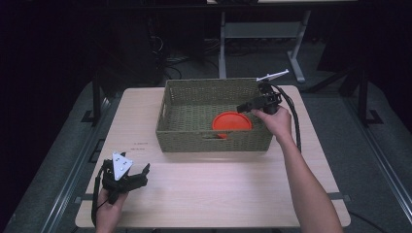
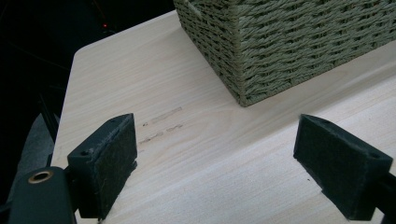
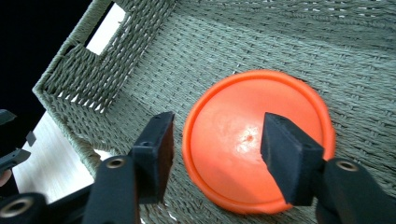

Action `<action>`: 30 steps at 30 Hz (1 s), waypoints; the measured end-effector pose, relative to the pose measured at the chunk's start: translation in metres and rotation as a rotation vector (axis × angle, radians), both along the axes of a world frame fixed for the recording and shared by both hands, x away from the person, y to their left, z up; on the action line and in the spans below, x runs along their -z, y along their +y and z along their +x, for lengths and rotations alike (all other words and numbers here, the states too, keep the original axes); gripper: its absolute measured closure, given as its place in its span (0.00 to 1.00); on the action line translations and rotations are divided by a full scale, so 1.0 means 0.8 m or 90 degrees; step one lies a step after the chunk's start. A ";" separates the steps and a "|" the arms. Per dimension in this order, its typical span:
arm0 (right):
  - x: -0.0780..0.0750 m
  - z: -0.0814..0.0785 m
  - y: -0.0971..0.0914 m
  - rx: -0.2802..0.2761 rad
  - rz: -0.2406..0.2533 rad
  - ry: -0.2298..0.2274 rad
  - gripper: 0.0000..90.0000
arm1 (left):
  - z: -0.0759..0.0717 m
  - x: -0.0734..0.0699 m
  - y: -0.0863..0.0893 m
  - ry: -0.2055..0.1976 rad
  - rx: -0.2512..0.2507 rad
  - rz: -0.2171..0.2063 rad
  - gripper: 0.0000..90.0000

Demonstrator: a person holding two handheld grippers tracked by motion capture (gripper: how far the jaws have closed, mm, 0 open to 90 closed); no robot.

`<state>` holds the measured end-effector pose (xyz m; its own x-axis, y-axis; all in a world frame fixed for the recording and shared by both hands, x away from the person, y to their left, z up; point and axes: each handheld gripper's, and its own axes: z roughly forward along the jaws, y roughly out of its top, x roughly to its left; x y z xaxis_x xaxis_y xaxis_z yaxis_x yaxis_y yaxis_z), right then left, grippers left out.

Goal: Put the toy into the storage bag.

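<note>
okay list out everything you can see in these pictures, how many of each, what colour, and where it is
Basket: one, olive-green woven, with handle slots, on the far middle of the table.
Plate: one, orange-red, round, lying flat on the basket floor by its near right corner.
Table: one, light wood, rounded corners, bearing the basket.
Desk frame: one, grey metal legs, on the floor beyond the table.
Left gripper: one, black with a grey three-cornered plate on top, near the table's near left corner; jaws wide open, nothing between them.
Right gripper: one, black, above the basket's right side, over the plate; jaws apart, pads not pressing on it.
Hands: two, the left hand and the right hand, each holding a gripper.
</note>
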<state>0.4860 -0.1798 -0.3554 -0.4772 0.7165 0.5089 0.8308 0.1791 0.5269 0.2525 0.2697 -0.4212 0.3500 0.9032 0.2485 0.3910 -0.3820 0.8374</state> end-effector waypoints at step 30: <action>-0.020 -0.044 -0.020 -0.035 0.035 -0.038 0.29 | -0.001 -0.001 -0.001 0.000 -0.001 0.003 0.14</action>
<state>0.4509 -0.1961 -0.3396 -0.5461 0.6597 0.5164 0.7873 0.1934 0.5855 0.2516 0.2688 -0.4206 0.3489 0.9025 0.2526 0.3913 -0.3852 0.8358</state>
